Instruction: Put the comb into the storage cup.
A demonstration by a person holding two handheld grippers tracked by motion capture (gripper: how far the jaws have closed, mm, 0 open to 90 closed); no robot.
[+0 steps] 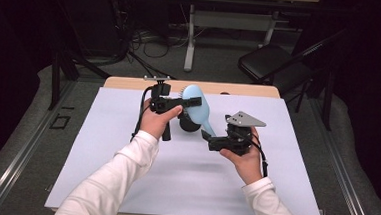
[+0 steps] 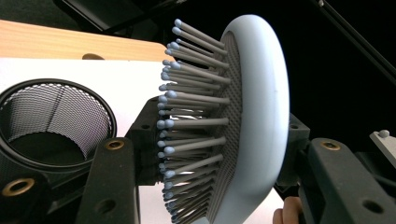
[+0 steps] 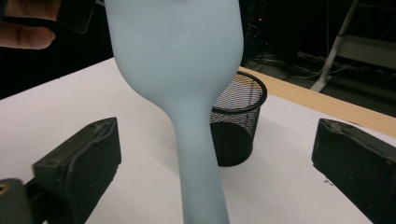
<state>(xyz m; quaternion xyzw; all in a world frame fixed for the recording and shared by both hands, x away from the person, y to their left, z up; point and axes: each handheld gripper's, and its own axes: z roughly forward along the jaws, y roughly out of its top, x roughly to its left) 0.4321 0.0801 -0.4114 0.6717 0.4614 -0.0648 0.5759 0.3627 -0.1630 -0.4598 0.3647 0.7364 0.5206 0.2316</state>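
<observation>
Brush (image 1: pixel 197 104): pale blue, held up over the far middle of the table (image 1: pixel 124 173), head far, handle slanting near and right
Left gripper (image 1: pixel 191 101): left of centre, jaws clamped across the brush head; in the left gripper view one jaw sits among the bristles (image 2: pixel 196 121) and the other on the smooth back
Left hand (image 1: pixel 158 118): wrapped round the left gripper's body, white sleeve behind it
Cup (image 1: pixel 189 123): black mesh, upright on the table just below the brush head, open end up
Handle (image 3: pixel 198 158): in the right gripper view it runs between the two jaws with a clear gap on each side
Right gripper (image 1: pixel 205 136): right of centre, jaws spread wide, gripping nothing, tips at the handle's end
Right hand (image 1: pixel 243 153): under the right gripper, near right
</observation>
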